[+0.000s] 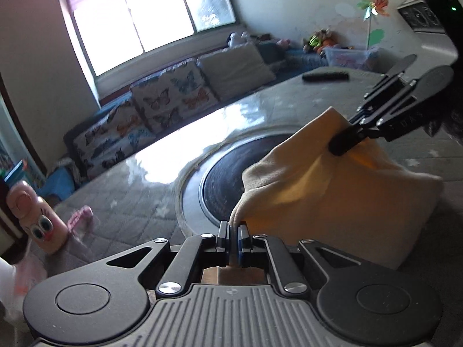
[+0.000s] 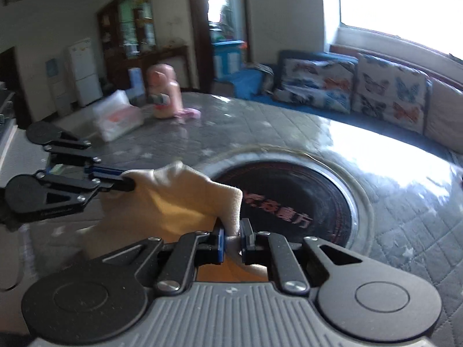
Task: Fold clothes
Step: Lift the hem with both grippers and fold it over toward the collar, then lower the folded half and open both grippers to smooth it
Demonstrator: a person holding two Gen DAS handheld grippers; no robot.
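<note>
A cream-yellow garment (image 1: 332,190) hangs lifted above the round table between both grippers. My left gripper (image 1: 233,231) is shut on one corner of it. My right gripper (image 2: 234,238) is shut on another corner of the garment (image 2: 173,202). In the left wrist view the right gripper (image 1: 344,141) pinches the cloth's upper edge at the right. In the right wrist view the left gripper (image 2: 127,183) pinches the cloth at the left. The cloth's lower part droops toward the table.
The round table (image 2: 289,127) has a grey quilted cover and a dark round hotplate (image 2: 303,202) at its centre. A pink toy bottle (image 1: 37,219), a pink cloth (image 1: 81,217) and a plastic bag (image 2: 118,118) sit near its edge. A remote (image 1: 325,76) lies far across. A sofa with butterfly cushions (image 1: 170,98) stands behind.
</note>
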